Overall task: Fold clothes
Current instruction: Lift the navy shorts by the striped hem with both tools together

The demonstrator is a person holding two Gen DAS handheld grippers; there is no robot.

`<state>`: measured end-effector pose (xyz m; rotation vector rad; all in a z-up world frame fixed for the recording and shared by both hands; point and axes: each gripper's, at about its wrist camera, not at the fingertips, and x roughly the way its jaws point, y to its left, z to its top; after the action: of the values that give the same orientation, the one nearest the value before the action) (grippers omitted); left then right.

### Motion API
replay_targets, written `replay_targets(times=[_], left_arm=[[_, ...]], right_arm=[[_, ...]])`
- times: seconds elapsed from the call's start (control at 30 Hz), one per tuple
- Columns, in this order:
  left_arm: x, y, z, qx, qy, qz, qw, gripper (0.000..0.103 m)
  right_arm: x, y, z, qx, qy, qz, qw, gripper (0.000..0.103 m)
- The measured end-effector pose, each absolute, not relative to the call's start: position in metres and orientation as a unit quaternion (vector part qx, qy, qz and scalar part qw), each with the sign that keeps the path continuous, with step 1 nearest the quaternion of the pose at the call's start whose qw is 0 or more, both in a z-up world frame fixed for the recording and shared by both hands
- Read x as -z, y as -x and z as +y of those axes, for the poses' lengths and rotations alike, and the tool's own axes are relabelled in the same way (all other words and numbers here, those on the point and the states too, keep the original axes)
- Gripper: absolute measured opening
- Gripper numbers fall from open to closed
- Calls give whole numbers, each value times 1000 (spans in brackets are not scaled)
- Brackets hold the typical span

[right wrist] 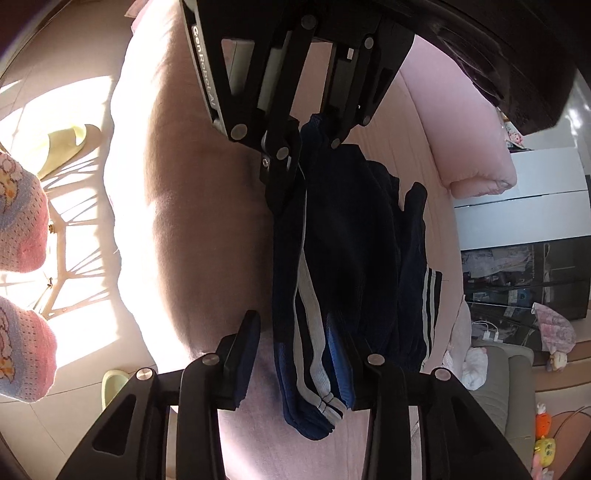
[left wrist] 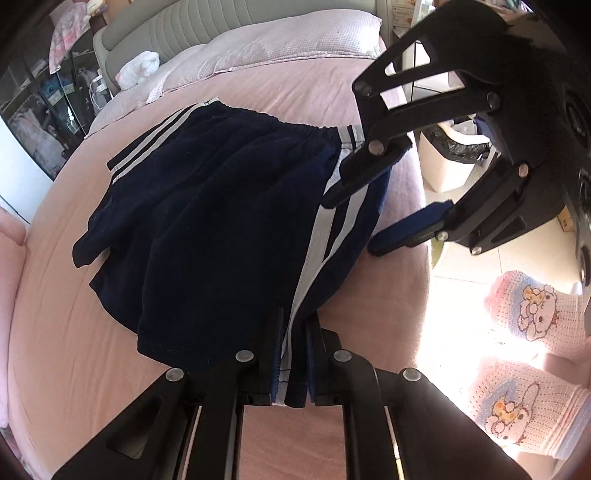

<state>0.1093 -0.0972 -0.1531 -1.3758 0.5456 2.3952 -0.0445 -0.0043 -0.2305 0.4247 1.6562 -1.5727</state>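
Now fold slowly: left gripper (left wrist: pixel 293 365) clamped on navy shorts (left wrist: pixel 221 221) hem; right gripper (right wrist: pixel 291 363) parted, waistband loose between its 2 fingers. Shorts mostly lying on pink bed (left wrist: pixel 74 332); re-pinch before lifting.

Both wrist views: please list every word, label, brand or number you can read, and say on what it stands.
"GenRobot.AI": white letters along the frame of the left gripper, right wrist view.
Boxes behind the bed: print too blurred to read.
Navy shorts: white stripes only, no text.
Nothing else is legible.
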Motion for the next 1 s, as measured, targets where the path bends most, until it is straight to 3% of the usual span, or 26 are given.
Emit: replay_targets(times=[0.3,0.33,0.37,0.43,0.6,1.0], left_arm=[[145,-95,-98,-855,473,129,171,9],[145,-93,-98,-854,475,118,174,9],[145,-91,-97,-855,475,111,176,9],[144,-88,-96,-857,474,99,178,9],[134,-89,-117,-863,470,75,170,9],[106,-69,-172,-875,459,21,153,9]], right_arm=[[222,62,-14,640,-200,586,455,35],[219,68,-14,643,-213,570,465,28],[216,74,-14,650,-230,552,469,15],[210,87,-13,664,-264,513,476,8],[197,113,-7,687,-315,448,478,7],[169,131,-7,719,-334,409,451,7]])
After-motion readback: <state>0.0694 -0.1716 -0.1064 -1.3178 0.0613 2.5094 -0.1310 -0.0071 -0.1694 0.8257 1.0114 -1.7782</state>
